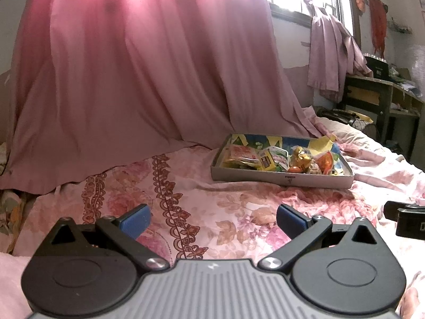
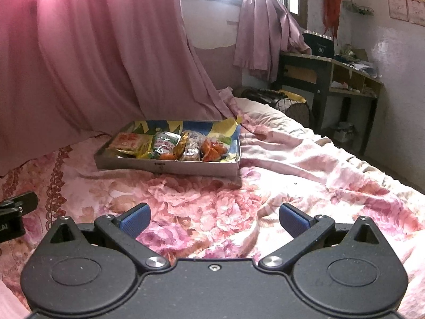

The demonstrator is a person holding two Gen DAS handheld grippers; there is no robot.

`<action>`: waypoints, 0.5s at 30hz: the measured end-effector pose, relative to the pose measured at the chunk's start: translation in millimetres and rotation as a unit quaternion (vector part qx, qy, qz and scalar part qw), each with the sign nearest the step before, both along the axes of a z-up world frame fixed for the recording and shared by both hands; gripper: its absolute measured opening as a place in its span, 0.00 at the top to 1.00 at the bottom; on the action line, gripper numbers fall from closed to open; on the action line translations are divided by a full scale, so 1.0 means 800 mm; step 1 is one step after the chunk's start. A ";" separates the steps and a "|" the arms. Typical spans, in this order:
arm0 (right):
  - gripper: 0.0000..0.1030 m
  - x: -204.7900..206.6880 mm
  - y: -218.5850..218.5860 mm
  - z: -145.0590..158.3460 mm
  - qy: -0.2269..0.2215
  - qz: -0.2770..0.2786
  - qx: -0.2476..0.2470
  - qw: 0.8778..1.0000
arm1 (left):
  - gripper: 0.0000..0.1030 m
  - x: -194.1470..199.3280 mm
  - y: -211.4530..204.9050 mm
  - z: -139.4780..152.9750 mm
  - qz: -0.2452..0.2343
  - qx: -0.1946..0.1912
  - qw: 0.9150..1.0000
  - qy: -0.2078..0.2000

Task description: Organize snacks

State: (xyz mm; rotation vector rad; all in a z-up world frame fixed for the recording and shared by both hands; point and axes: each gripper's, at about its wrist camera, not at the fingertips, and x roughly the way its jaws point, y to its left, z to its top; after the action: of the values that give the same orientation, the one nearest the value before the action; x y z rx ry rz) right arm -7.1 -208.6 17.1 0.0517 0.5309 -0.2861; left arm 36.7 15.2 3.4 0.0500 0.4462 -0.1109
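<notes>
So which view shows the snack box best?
The right wrist view: the box sits nearer the centre, its packets spread in a clear row. The left wrist view shows it off to the right, packets more overlapped.

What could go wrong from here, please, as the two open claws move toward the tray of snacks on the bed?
The tray sits on a soft, rumpled bedspread, so pressing down could tip it and spill packets. The snacks lie crowded and overlapping, so a claw may pinch two at once. The pink curtain drapes onto the bed just behind the tray and could snag the left claw or right claw.
</notes>
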 end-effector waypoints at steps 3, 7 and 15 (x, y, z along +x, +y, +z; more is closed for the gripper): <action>0.01 0.001 0.000 -0.001 0.003 0.001 -0.002 1.000 | 0.00 0.000 0.000 0.000 0.000 0.000 1.000 0.000; 0.01 0.001 0.000 -0.001 0.004 0.000 -0.002 1.000 | 0.00 0.000 0.000 0.000 0.000 0.000 1.000 0.001; 0.01 0.002 0.000 -0.002 0.004 0.001 -0.002 1.000 | 0.00 0.000 -0.001 0.000 0.000 0.000 1.000 0.001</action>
State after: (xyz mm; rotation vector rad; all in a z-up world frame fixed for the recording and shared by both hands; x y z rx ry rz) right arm -5.7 -208.4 15.9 0.0463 0.5391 -0.2863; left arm 36.5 14.6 3.1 0.0506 0.4480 -0.1099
